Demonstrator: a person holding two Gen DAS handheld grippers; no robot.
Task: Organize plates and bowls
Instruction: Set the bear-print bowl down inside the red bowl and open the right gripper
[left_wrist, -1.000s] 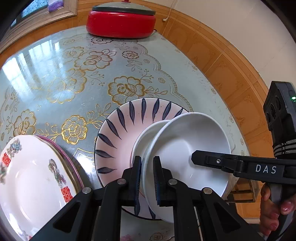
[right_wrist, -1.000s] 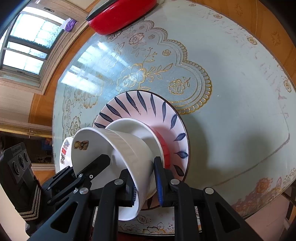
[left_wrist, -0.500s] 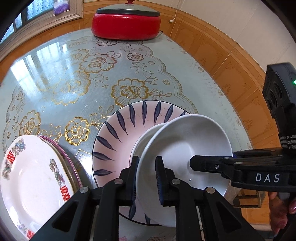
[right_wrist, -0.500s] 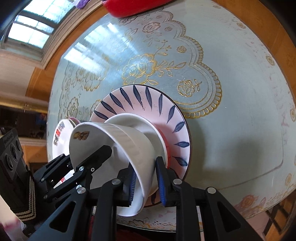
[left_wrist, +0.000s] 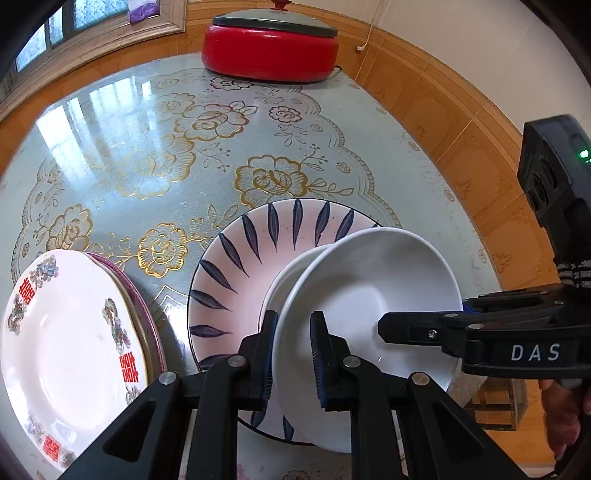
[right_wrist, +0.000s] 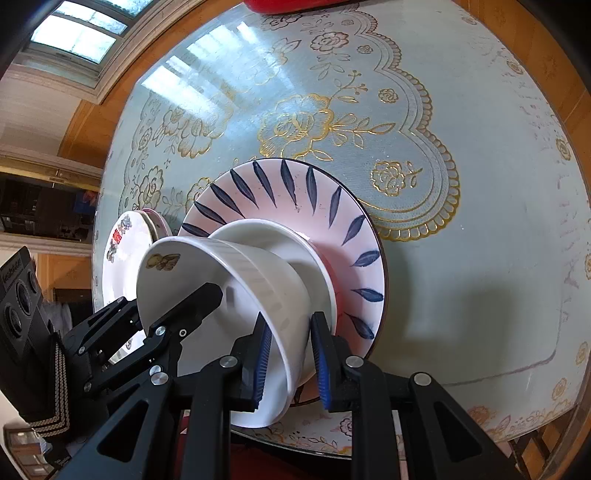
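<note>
Both grippers, left (left_wrist: 293, 354) and right (right_wrist: 290, 356), narrowly clamped on opposite rims of the tilted white bowl (left_wrist: 369, 306), half-nested in another bowl on the leaf-patterned plate (left_wrist: 236, 266) near the tabletop's near edge. Stacking underway; flowered plates (left_wrist: 66, 332) alongside, unsorted.

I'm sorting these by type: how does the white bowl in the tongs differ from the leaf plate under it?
The white bowl is deep and plain; the leaf plate is shallow, wider, pink with dark blue leaves. The bowl is tilted, its rim gripped on opposite sides by the left tongs and right tongs; the plate lies flat on the table. Both are round.
</note>
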